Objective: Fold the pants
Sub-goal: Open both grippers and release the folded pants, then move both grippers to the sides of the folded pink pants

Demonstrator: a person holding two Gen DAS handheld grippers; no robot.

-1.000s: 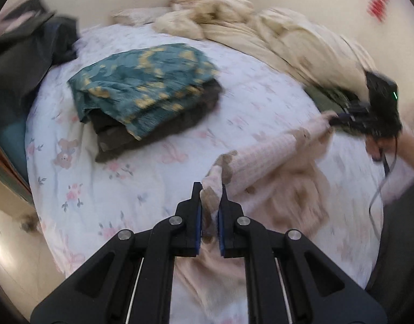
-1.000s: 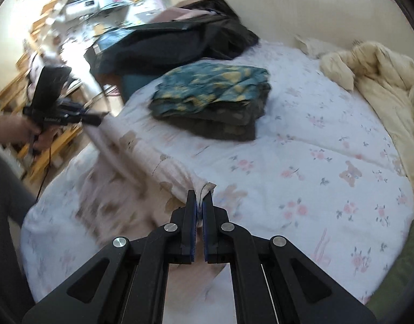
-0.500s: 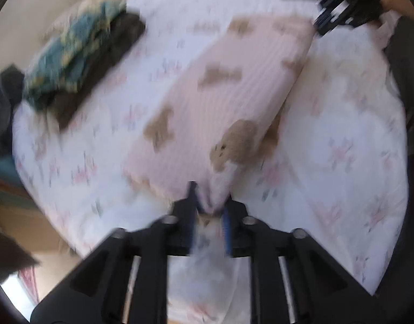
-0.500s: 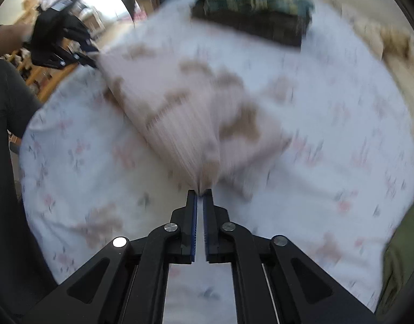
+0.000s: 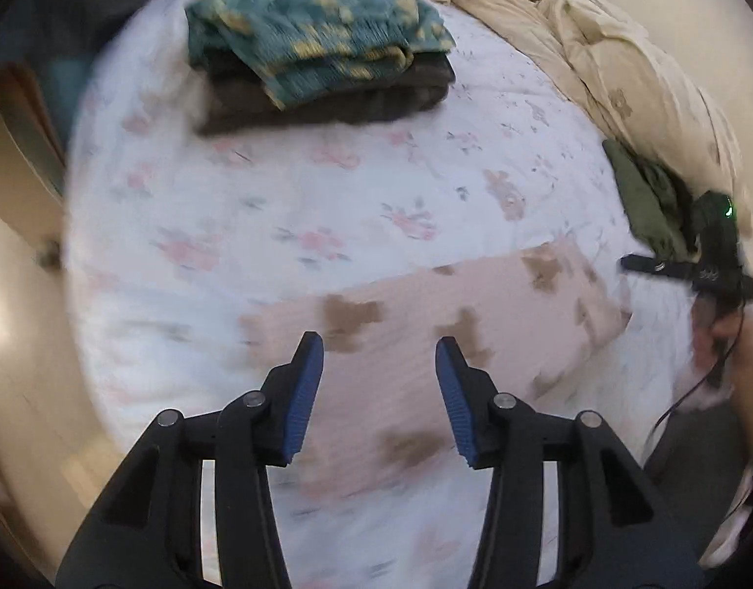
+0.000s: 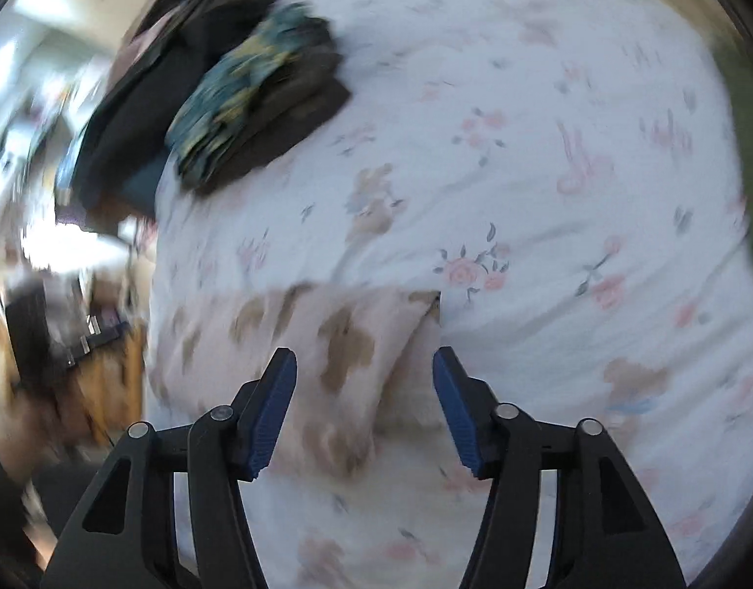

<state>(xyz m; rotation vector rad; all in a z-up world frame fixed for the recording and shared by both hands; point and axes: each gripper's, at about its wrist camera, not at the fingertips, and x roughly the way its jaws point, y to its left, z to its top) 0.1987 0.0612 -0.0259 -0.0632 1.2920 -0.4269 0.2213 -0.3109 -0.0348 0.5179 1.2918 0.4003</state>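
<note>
The pink pants with brown bear prints lie flat on the floral bed sheet, folded into a broad band. My left gripper hovers over their near left part, its jaws opening, nothing pressed between the blue pads. In the right wrist view the same pants lie under my right gripper, whose jaws are also opening and free of the cloth. The right gripper shows at the pants' far right end in the left wrist view, with a hand behind it.
A stack of folded clothes, teal patterned on dark brown, sits at the back of the bed. A cream duvet is bunched at the back right, with an olive garment beside it. Dark clothing and furniture lie beyond the bed's left edge.
Both grippers held the pants' edge lifted, then laid it down across the sheet and let go. Both sets of jaws have spread apart and the pants now rest flat.
</note>
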